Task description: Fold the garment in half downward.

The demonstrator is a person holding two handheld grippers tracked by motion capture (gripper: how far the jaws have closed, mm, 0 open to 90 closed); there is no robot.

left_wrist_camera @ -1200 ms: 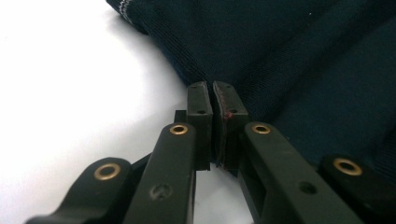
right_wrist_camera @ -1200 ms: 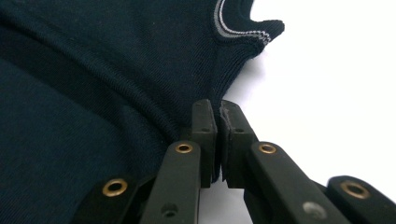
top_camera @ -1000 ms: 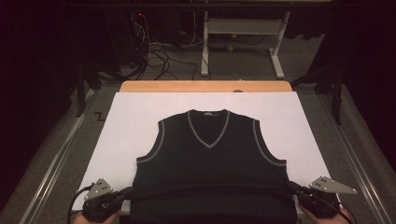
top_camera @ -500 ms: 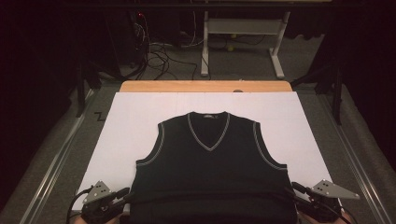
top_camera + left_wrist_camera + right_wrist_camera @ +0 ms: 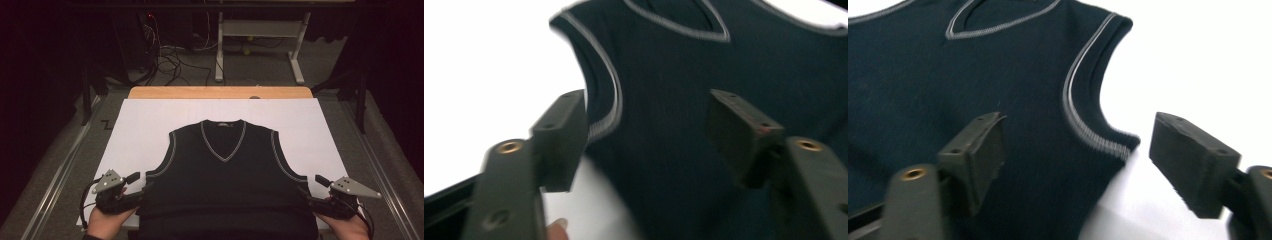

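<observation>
The jaws of the left gripper [image 5: 141,189] were seen standing wide, having just been opening, with nothing pressed between them; in the left gripper view the armhole edge of the vest [image 5: 704,100] lay beyond the gap, untouched by either pad. The jaws of the right gripper [image 5: 306,190] were likewise held wide after just opening, and in the right gripper view the other armhole corner of the vest was framed between them without being gripped. Each gripper was carried by a hand at the near edge, just beside a lower side of the vest. The dark vest, trimmed in pale piping at the V-neck and armholes, was laid flat, neck pointing away, on a white sheet [image 5: 150,120] that covered the counter [image 5: 220,92], with its hem folded at the near edge.
</observation>
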